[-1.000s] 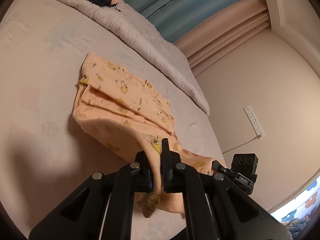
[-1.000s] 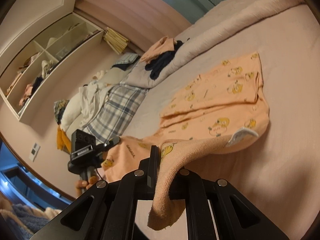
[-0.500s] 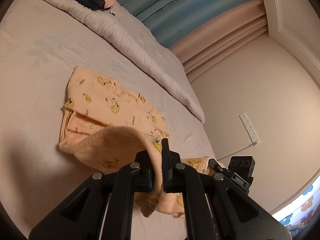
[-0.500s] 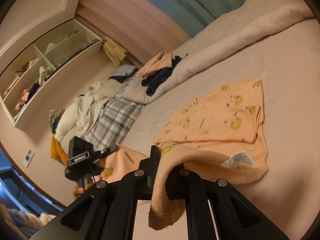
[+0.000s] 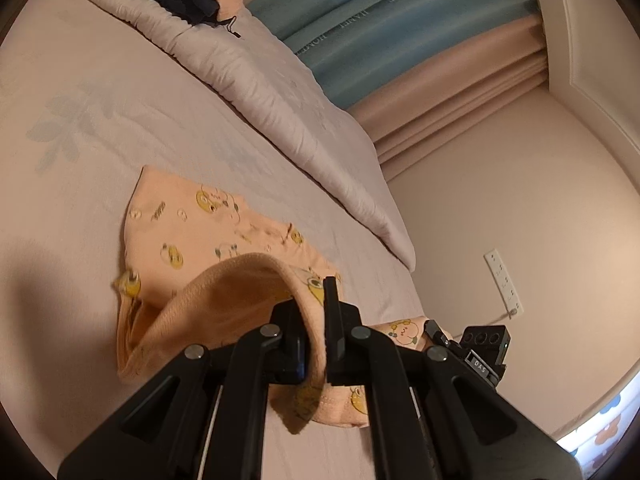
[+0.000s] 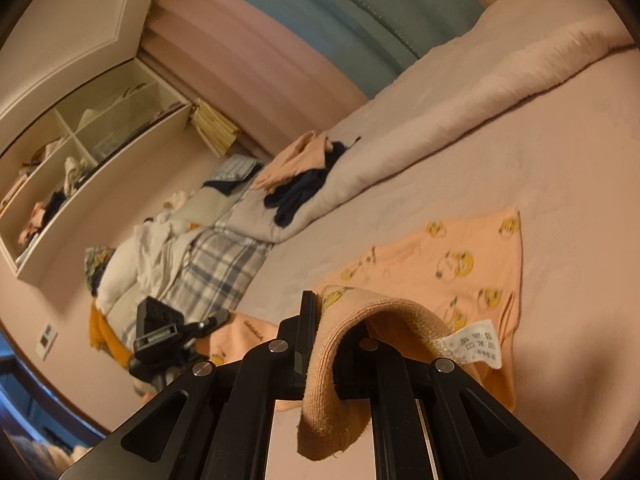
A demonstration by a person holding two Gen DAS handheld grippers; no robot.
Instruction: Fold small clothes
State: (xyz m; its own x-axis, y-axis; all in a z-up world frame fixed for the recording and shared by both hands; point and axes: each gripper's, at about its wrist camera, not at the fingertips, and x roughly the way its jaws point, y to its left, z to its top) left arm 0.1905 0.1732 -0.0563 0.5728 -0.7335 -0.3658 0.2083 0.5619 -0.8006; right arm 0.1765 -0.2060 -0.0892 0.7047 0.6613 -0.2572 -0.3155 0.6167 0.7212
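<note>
Both grippers carry hem further over garment [image 5: 208,232] vs 1 s ago. L gripper [image 5: 316,320] & R gripper [image 6: 324,336] each pinch its edge; rest lies ahead on bed [image 5: 100,92]. Risk: uneven pull skews fold.

Left wrist view: sat low and close over the bed [image 5: 80,92], facing along its fingers toward the curtain [image 5: 400,20].
Right wrist view: equally low, facing the shelf [image 6: 72,168].
Shared: the peach garment [image 5: 208,232] [image 6: 460,264], the folded duvet [image 5: 260,92] [image 6: 440,120].
</note>
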